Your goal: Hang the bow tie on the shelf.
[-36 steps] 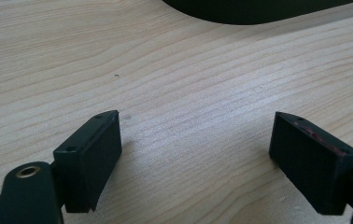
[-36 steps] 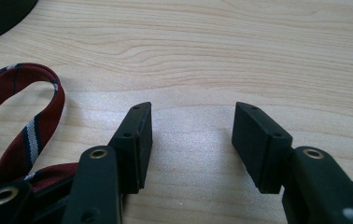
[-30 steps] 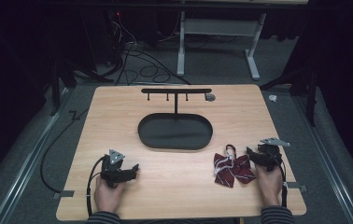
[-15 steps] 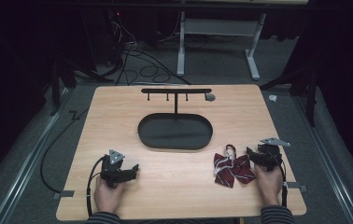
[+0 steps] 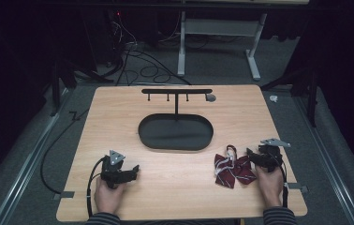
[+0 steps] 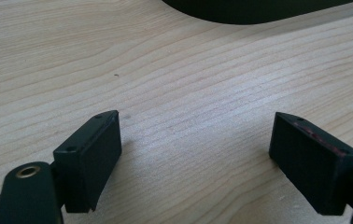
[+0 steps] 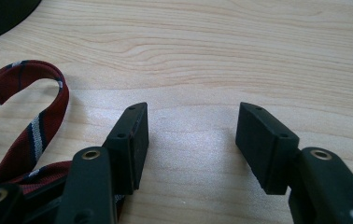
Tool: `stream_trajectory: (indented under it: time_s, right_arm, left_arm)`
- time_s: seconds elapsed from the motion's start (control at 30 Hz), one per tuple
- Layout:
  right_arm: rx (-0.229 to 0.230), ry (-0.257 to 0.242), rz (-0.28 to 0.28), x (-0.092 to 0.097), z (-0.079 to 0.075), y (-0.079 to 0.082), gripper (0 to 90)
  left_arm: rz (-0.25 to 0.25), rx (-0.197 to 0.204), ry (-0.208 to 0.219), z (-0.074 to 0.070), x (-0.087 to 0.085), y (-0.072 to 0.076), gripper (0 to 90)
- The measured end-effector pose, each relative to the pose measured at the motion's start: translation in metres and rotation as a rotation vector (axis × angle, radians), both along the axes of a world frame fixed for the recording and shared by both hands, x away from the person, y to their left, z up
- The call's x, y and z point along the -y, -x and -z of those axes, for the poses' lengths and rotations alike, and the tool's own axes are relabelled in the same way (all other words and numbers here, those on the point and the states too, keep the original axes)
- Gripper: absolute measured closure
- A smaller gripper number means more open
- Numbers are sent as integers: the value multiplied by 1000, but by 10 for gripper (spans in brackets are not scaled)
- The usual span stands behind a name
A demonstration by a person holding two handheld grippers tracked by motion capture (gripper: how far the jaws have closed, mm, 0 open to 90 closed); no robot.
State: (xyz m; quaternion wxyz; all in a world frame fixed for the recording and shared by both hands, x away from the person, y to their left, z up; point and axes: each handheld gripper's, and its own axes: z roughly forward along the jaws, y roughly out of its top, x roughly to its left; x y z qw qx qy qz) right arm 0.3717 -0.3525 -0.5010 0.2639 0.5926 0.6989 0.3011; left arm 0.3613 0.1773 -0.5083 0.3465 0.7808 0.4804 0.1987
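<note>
The bow tie (image 5: pixel 233 168), dark red with pale stripes, lies flat on the wooden surface (image 5: pixel 119 122) in the lower right of the high view, just left of the right gripper (image 5: pixel 255 158). Its long axis runs roughly left to right across the frame, wings out to either side, while its neck loop (image 5: pixel 231 151) arches toward the upper edge, pointing at the black oval tray (image 5: pixel 175 133) in the centre. In the right gripper view the same bow tie (image 7: pixel 30 135) sits at the left edge, its loop curling beside the left finger (image 7: pixel 130 140), which looks close to or touching the fabric; I cannot tell which. Those 2 fingers are spread with bare wood between them, pinching nothing, so the gripper seems parked beside the cloth, ready to turn in for a grasp.

The left gripper (image 5: pixel 130 172) rests low on the surface in the lower left, well apart from the bow tie, probably waiting until needed. Its fingers (image 6: pixel 90 158) are spread wide over empty wood, with the tray's rim (image 6: pixel 258 9) at the top of that view.

Behind the tray stands a black T-shaped rack (image 5: pixel 177 92) with small pegs, likely where the loop is meant to hang.
</note>
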Motion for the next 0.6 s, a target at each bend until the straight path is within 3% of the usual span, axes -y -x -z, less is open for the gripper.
stream_trajectory:
  time_s: [0.2,0.33,0.6]
  right_arm:
    - [-1,-23,0,2,0,0,457]
    - [-5,-91,3,7,-2,2,477]
    - [30,-120,-42,3,-12,11,531]
  left_arm:
    - [-1,0,-1,0,0,0,173]
    - [-2,0,-2,0,0,0,173]
    - [-2,1,-2,0,0,0,173]
